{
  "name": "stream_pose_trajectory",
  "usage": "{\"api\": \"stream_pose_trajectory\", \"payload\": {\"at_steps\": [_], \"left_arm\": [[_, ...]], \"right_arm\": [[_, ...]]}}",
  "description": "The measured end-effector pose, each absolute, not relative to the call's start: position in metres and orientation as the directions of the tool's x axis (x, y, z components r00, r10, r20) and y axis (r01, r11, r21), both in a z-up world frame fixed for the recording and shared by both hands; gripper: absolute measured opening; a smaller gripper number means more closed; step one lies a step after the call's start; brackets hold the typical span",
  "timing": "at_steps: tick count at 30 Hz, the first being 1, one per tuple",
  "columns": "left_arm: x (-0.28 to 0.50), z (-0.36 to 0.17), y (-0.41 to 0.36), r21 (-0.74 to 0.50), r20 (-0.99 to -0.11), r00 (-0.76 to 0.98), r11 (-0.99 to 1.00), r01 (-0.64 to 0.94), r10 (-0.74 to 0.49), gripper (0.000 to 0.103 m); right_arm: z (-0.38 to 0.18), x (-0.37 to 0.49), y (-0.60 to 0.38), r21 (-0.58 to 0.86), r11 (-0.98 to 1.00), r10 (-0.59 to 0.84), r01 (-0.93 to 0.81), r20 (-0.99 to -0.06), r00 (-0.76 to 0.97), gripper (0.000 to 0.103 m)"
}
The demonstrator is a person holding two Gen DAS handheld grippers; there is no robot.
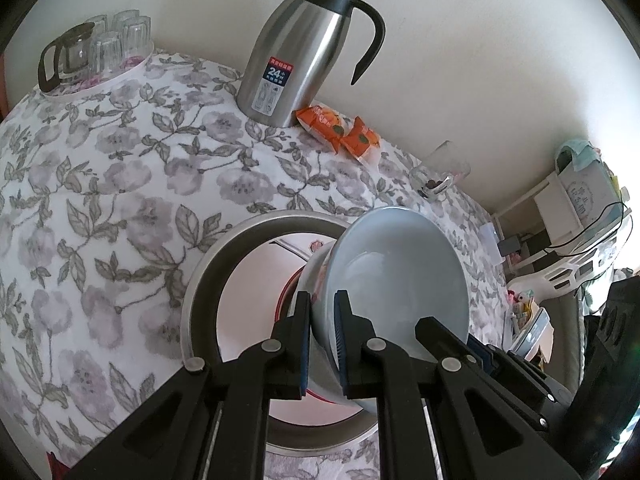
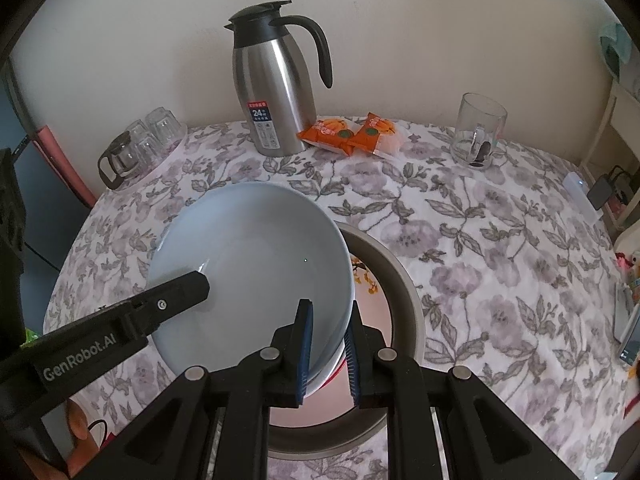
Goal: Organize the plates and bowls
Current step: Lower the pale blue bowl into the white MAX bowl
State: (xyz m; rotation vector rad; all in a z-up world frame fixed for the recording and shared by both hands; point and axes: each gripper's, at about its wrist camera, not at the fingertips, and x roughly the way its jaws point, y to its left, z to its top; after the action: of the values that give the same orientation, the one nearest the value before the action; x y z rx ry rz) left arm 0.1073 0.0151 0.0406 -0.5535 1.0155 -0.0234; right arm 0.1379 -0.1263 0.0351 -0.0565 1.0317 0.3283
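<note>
A pale blue bowl [image 1: 396,272] [image 2: 248,264] is held tilted above a round metal tray [image 1: 208,272] [image 2: 404,292] that has a pink patterned plate [image 1: 256,292] inside it. My left gripper [image 1: 324,340] is shut on the bowl's rim, one finger inside and one outside. My right gripper [image 2: 328,352] is shut on the opposite rim of the same bowl. A second pale dish shows under the bowl, partly hidden. The left gripper's finger [image 2: 176,296] shows inside the bowl in the right wrist view.
A steel thermos jug [image 1: 300,48] [image 2: 276,92] stands at the table's back, orange snack packets [image 1: 340,128] [image 2: 348,132] beside it. A tray of upturned glasses [image 1: 100,52] [image 2: 140,148] is back left. A glass mug [image 2: 478,136] is back right. Shelving [image 1: 572,216] lies off the right edge.
</note>
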Motion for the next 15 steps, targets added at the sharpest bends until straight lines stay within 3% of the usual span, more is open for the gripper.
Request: {"api": "stream_pose_trajectory", "payload": {"at_steps": [15], "left_arm": [[0.1079, 0.0386, 0.014, -0.455, -0.805, 0.517, 0.861, -0.225, -0.29, 0.017]], "right_arm": [[0.0315, 0.1414, -0.1289, 0.085, 0.955, 0.216, -0.283, -0.856, 0.47, 0.018]]}}
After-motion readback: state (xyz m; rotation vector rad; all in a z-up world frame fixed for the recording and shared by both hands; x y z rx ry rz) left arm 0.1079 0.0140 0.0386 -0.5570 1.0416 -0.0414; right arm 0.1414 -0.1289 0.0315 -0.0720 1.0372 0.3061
